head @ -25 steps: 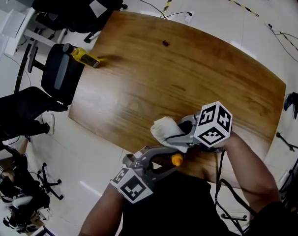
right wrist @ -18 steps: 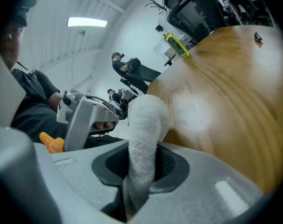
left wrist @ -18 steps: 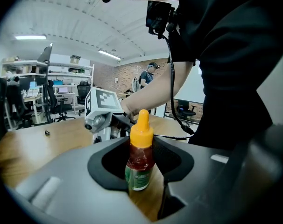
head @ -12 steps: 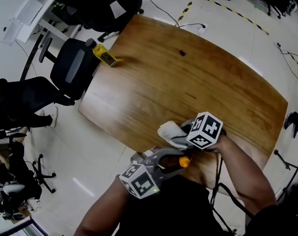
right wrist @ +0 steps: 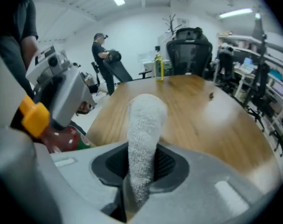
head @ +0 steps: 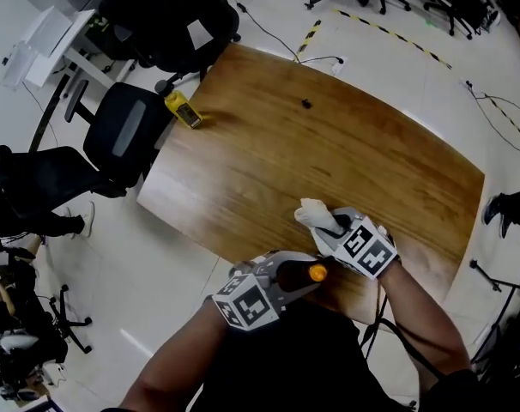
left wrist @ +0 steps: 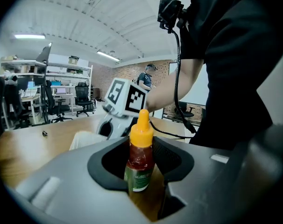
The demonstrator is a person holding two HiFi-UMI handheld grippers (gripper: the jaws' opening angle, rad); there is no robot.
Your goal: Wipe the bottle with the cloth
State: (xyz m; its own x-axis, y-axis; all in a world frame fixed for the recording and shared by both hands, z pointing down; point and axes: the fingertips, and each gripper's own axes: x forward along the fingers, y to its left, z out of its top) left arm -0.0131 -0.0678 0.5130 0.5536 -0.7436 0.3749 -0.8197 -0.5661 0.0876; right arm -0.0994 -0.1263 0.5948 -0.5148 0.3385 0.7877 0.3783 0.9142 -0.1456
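Head view shows my right claw (head: 332, 230) has rolled and dipped since a second ago. The cloth (head: 316, 215) pinched in it now points out over the worktop (head: 346, 136), just beside the bottle (head: 317, 273) and not on it. My left claw (head: 299, 275) clamps the bottle's body at the near edge. I judge another wiping pass is being lined up. The bottle's green label is too blurred to read.

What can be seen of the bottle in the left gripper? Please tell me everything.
The bottle is small, seemingly clear plastic, filled with red sauce, with an orange pointed cap and a green-and-white label low on its body. It shows upright between the jaws of the left gripper, which clamp its body. The cloth is apart from it.
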